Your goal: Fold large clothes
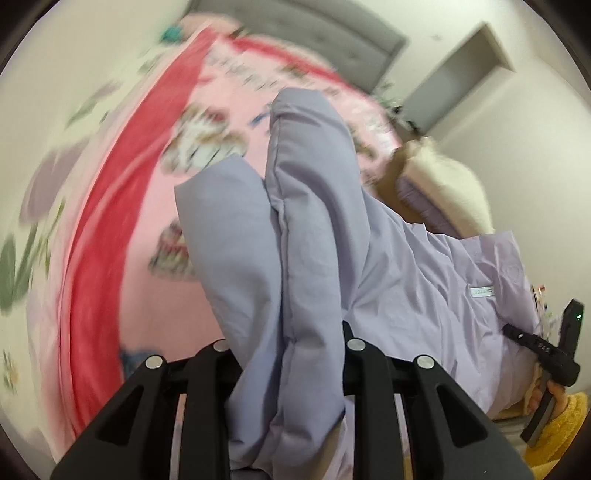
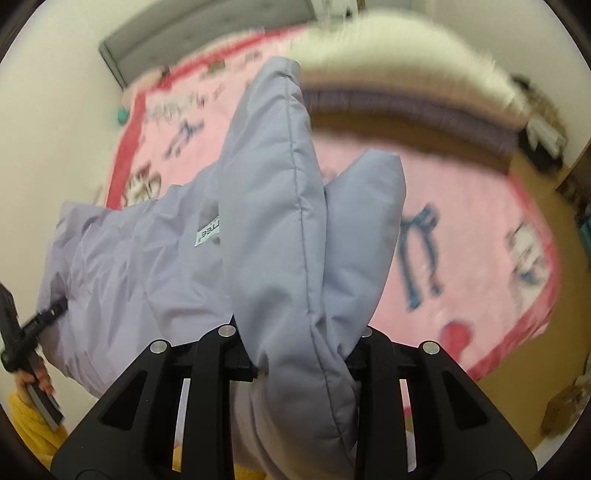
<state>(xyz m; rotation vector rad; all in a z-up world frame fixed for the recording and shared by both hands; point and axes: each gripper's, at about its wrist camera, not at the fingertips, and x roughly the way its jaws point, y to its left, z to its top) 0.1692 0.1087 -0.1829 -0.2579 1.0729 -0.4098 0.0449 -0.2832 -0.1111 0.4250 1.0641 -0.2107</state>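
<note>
Jacket: a lilac padded jacket (image 1: 306, 236), bunched into thick folds and hanging between the two grippers above the bed; a white label (image 1: 482, 291) shows on its paler lining.
Left gripper: the left gripper (image 1: 288, 354) has its fingers drawn narrow and clamped on a fold of the jacket, which rises out between them and hides the tips.
Right gripper: the right gripper (image 2: 299, 343) likewise pinches a thick padded fold between narrowed fingers; the cloth spills over both sides of them.
Left view: the other gripper's black body (image 1: 554, 350) shows at the right edge, touching the jacket's far edge, with a hand (image 1: 543, 395) and a yellow sleeve (image 1: 565, 424) below it.
Right view: the other gripper (image 2: 33, 325) shows at the left edge against the jacket, held by a hand (image 2: 35, 380) in a yellow sleeve (image 2: 29, 424).
Bed: a pink blanket (image 2: 461, 240) with a red border and cartoon prints covers the bed below the jacket; much of it is blurred.
Pile: folded clothes (image 2: 406, 74), white and fluffy on top with purple beneath, lie at the bed's far side.
Headboard: a grey padded headboard (image 1: 314, 33) stands at the bed's end against a pale wall.
Floor: tan floor (image 2: 535, 369) shows beside the bed.
</note>
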